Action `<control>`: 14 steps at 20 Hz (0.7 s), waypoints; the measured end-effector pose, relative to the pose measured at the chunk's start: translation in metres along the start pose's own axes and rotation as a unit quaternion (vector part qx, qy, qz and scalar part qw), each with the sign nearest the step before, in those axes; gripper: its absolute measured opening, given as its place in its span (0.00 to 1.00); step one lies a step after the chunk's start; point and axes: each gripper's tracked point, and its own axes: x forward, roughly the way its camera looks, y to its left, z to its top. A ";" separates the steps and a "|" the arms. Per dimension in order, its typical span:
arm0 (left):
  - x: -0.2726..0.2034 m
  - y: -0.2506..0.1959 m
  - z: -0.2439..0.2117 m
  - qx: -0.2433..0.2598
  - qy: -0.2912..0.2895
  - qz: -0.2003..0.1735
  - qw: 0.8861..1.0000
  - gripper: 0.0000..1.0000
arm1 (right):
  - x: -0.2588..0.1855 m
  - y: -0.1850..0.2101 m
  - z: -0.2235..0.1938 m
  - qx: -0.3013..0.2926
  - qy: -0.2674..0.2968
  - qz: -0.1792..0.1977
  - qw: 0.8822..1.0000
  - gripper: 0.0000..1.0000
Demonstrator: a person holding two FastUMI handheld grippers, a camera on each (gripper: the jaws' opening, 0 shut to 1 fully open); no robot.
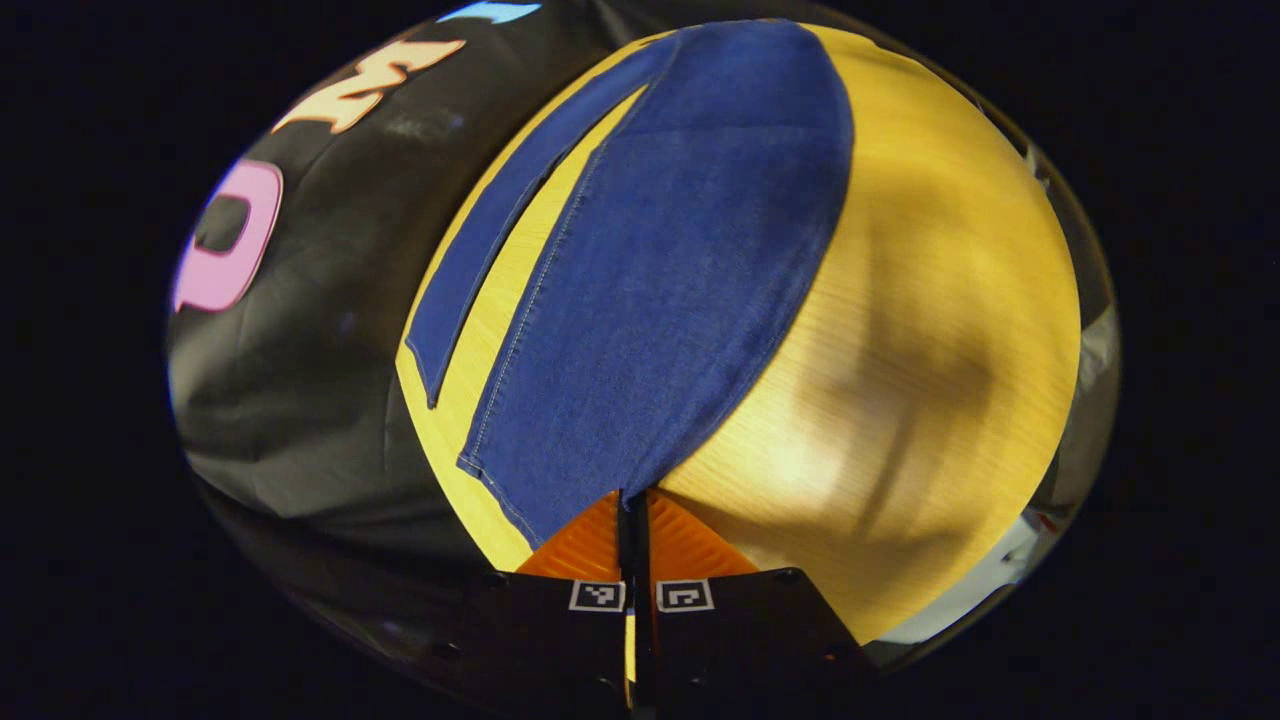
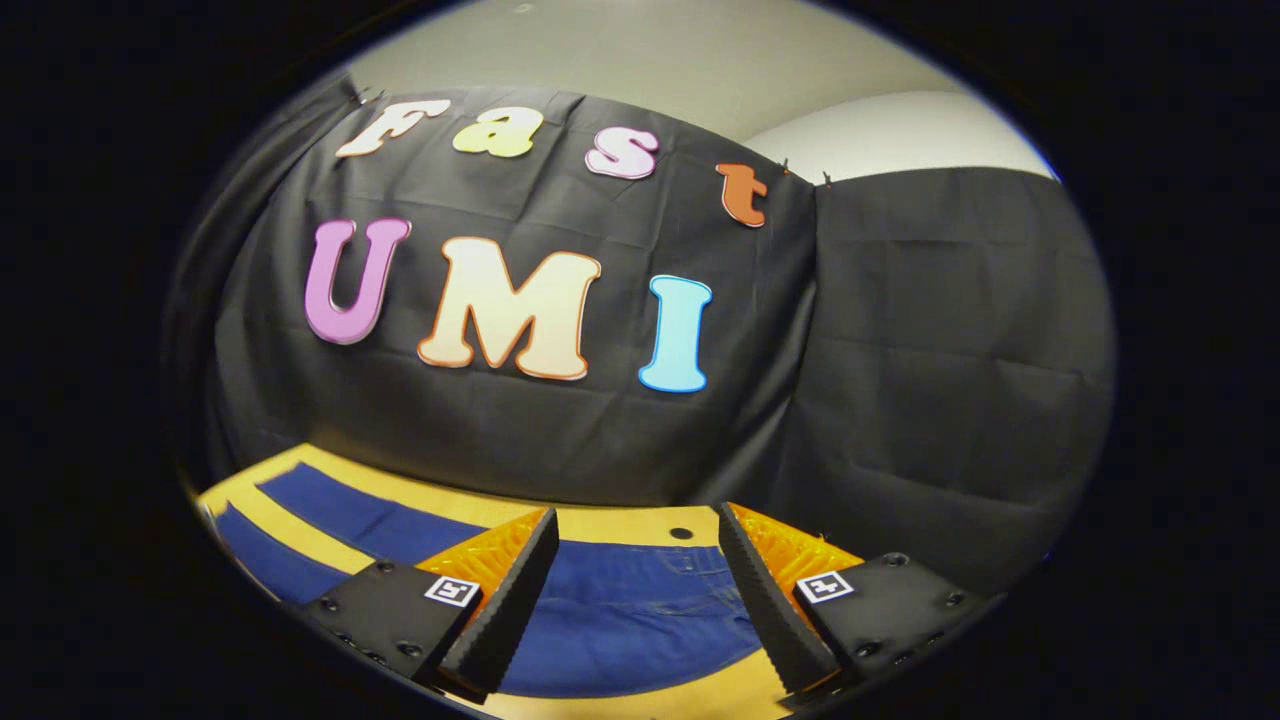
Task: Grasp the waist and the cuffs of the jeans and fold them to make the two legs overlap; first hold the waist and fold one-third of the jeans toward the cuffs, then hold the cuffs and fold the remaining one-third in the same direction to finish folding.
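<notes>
Black cloth is hanging behind a yellow wooden desk (image 1: 930, 300), and dark blue denim jeans (image 1: 680, 260) are lying flat on it. The left gripper view is looking down along the legs: one broad leg is running away from the left gripper (image 1: 634, 520), a narrower strip of the other leg is lying just beside it toward the cloth-side edge, and bare desk is spreading wide on the other side. The left fingers are pressed together with a bottom corner of the broad leg's cuff pinched between their tips. The right gripper view is looking level across the desk at the waist (image 2: 630, 610), which is lying between the widely spread fingers of the right gripper (image 2: 632, 560), with the two legs stretching away toward the desk's left edge.
</notes>
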 end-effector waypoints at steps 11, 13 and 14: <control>-0.012 0.028 0.022 -0.074 0.045 0.018 0.996 0.00 | 0.052 -0.090 -0.180 -0.263 0.141 0.078 0.951 1.00; -0.014 0.026 0.024 -0.084 0.061 0.015 0.994 0.00 | 0.060 -0.102 -0.218 -0.313 0.170 0.110 0.928 0.99; -0.014 0.026 0.025 -0.087 0.067 0.016 0.994 0.00 | 0.062 -0.104 -0.235 -0.339 0.183 0.128 0.914 0.99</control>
